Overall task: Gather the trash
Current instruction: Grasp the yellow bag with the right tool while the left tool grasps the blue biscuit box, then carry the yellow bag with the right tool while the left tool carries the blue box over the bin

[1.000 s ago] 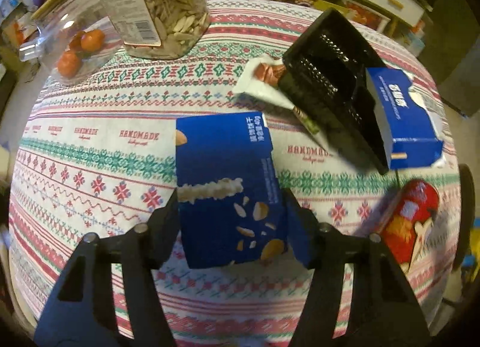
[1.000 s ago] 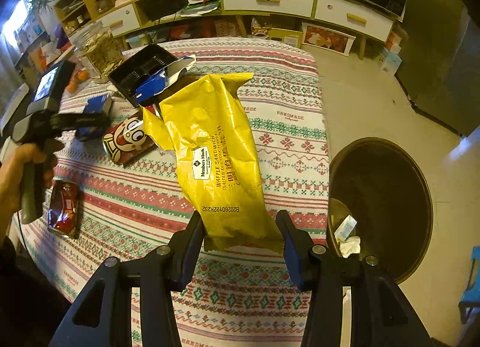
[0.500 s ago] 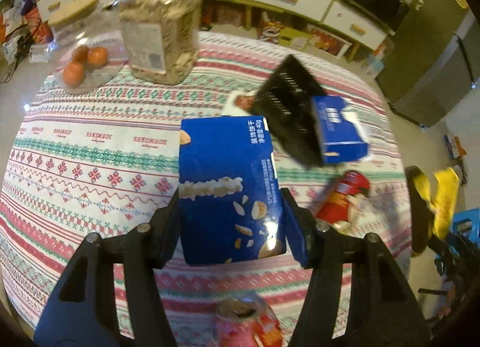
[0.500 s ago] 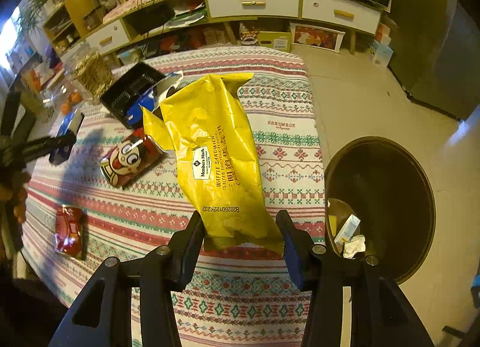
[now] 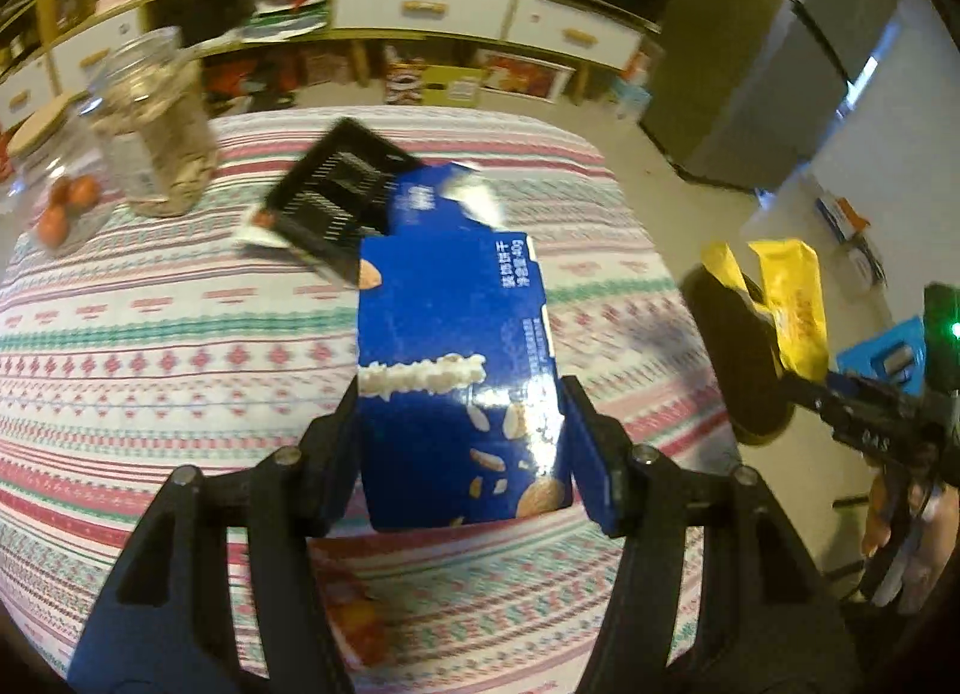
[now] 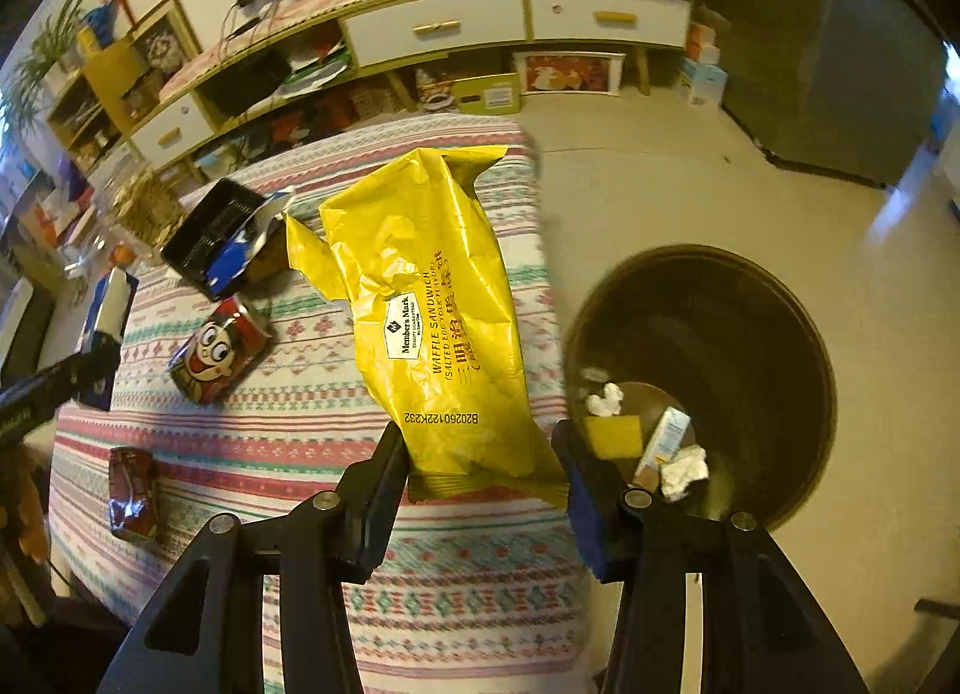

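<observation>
Glossy crinkled yellow plastic wrapper (image 6: 441, 322), shiny printed blue cardboard box (image 5: 453, 370), woven patterned cloth over the worktop (image 5: 150, 334).

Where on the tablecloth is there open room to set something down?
Bare tablecloth lies along the near edge toward the bin, and in front of the jar. Crowded: black tray, red can, red wrapper.

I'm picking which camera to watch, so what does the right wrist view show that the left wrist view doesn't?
Only the right wrist view shows inside the trash bin, the cartoon can and the red wrapper. Only the left wrist view shows the oranges. Both show the blue box in the left claw, the yellow bag in the right claw, and the black tray.
</observation>
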The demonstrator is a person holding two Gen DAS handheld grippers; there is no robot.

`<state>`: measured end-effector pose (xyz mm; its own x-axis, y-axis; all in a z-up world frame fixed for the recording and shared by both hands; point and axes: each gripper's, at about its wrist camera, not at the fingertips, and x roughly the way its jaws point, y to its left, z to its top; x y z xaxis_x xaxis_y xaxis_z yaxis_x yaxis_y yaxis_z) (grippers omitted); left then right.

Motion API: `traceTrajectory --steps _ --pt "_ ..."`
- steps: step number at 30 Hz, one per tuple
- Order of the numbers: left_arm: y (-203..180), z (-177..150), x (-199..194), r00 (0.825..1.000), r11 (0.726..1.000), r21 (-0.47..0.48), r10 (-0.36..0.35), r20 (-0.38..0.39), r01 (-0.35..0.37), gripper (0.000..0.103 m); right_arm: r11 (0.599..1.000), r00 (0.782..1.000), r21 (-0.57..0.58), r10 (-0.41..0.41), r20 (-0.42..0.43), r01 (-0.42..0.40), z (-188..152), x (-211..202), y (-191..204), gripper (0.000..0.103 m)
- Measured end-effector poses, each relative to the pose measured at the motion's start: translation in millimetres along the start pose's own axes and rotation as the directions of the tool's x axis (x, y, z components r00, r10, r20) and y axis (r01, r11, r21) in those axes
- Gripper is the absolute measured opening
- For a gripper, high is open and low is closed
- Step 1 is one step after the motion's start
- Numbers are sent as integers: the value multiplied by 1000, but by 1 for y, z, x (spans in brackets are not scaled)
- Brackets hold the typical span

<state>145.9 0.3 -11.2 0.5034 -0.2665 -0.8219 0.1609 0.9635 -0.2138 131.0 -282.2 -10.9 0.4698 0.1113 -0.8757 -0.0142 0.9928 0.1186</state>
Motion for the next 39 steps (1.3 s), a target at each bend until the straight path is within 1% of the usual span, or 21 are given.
traceTrajectory --steps 4,8,13,16,20,22,24,26,31,35,39 --pt "-33 -8 8 999 997 67 -30 -19 31 62 999 1000 28 -25 -8 25 -12 -6 -25 50" --pt "-73 -16 16 998 986 154 -58 -30 62 62 997 998 60 -53 -16 54 -25 -11 -53 50" --pt "-115 -23 31 995 973 211 -84 -59 94 62 989 996 119 -86 -26 89 -41 -19 -94 50" --pt "-149 -28 41 993 957 270 -90 -79 108 62 982 993 152 -111 -33 115 -50 -22 -120 50" --pt "-199 -25 54 985 933 320 -134 -110 163 62 970 989 191 -140 -50 147 -60 -24 -155 50" --pt "-221 -21 63 981 922 341 -152 -119 184 63 966 988 213 -140 -57 149 -64 -24 -168 50" --pt "-242 -16 75 983 912 369 -144 -114 177 63 958 989 247 -132 -63 144 -68 -25 -183 50" --pt "-260 -9 92 982 908 377 -142 -126 180 63 952 989 271 -128 -68 141 -71 -26 -194 50" --pt "-284 -5 120 980 917 354 -144 -137 184 63 936 989 320 -130 -67 145 -76 -28 -217 50" --pt "-292 -5 139 978 926 328 -147 -147 189 63 929 989 342 -127 -72 144 -77 -27 -226 50" --pt "-297 -9 149 982 937 308 -130 -136 167 63 923 988 354 -132 -76 150 -77 -24 -232 50"
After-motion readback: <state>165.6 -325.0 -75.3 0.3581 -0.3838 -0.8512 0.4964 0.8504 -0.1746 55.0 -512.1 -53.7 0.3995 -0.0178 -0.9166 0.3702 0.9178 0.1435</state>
